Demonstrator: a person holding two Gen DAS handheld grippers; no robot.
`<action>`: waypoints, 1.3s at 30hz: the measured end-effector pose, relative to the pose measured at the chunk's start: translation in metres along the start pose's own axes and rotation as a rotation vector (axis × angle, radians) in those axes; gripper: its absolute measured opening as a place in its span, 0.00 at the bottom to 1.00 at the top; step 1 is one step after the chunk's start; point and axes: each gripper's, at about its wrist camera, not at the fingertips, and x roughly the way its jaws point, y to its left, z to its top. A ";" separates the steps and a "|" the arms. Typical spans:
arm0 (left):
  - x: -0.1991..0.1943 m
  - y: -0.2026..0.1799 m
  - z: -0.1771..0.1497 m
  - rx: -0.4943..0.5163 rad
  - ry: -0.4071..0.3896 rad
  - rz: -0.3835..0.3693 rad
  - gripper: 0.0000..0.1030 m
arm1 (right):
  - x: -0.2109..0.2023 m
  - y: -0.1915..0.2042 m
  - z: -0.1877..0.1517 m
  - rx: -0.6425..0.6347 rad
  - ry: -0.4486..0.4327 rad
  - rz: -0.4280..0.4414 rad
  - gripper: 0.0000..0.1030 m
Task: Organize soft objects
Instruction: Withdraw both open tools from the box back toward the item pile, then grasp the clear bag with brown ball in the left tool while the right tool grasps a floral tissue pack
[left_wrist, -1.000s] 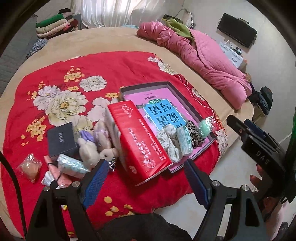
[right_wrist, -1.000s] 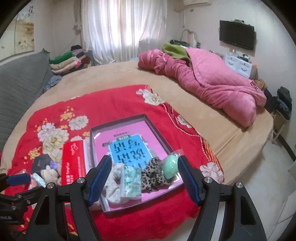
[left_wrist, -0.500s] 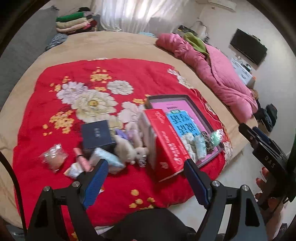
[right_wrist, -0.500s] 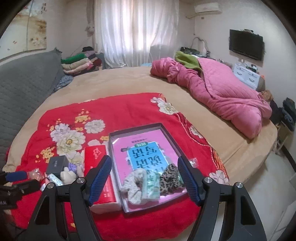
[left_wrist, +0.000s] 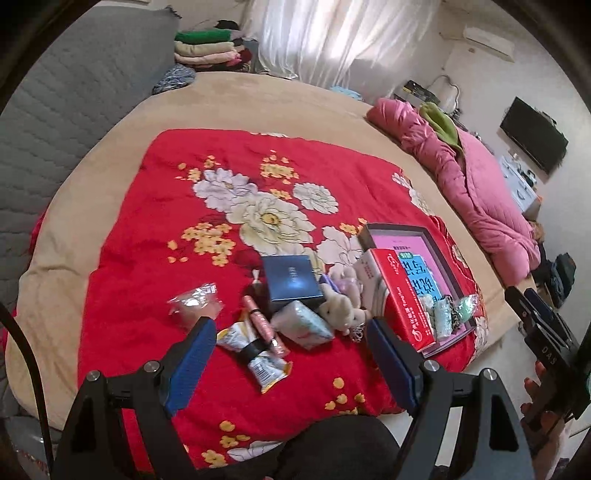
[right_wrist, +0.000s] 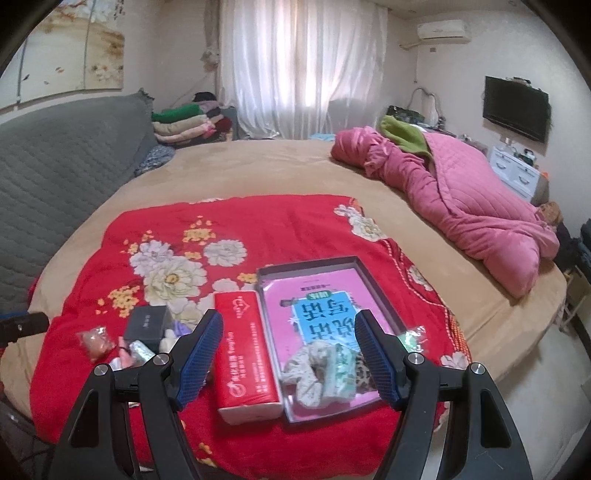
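A shallow grey tray (right_wrist: 266, 295) (left_wrist: 365, 230) with a pink and blue sheet inside lies on the red floral blanket (right_wrist: 273, 229). Scrunchies (right_wrist: 314, 363) (left_wrist: 441, 314) and a green soft item (left_wrist: 466, 306) rest at its near end. A red tissue pack (right_wrist: 242, 350) (left_wrist: 402, 295) lies beside the tray. Left of it sit a plush toy (left_wrist: 341, 306), a small tissue packet (left_wrist: 303, 321), a dark blue box (left_wrist: 291, 282), a pink tube (left_wrist: 260, 321) and a snack packet (left_wrist: 255, 354). My left gripper (left_wrist: 291, 365) hangs open above these, holding nothing. Empty too, my right gripper (right_wrist: 288, 356) stands open above the tray and tissue pack.
The blanket covers a large round tan bed (right_wrist: 258, 166). A pink quilt (right_wrist: 461, 199) lies at the right. Folded clothes (right_wrist: 184, 123) stack at the back, near a grey padded headboard (right_wrist: 66, 155). A clear wrapped item (left_wrist: 195, 304) lies at the left. The other gripper and a hand (left_wrist: 543, 384) show at the right edge.
Both grippers have pulled back and risen from the bed, so the objects look smaller. The left one swung left, bringing the small loose items under its fingers. Nothing was picked up.
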 end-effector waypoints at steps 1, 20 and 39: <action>-0.002 0.005 -0.001 -0.008 -0.003 0.005 0.81 | -0.001 0.003 0.000 -0.003 -0.002 0.002 0.73; -0.016 0.057 -0.024 -0.088 0.001 0.057 0.81 | -0.004 0.052 -0.002 -0.063 0.000 0.124 0.73; 0.017 0.085 -0.051 -0.147 0.067 0.047 0.81 | 0.029 0.105 -0.034 -0.186 0.075 0.207 0.73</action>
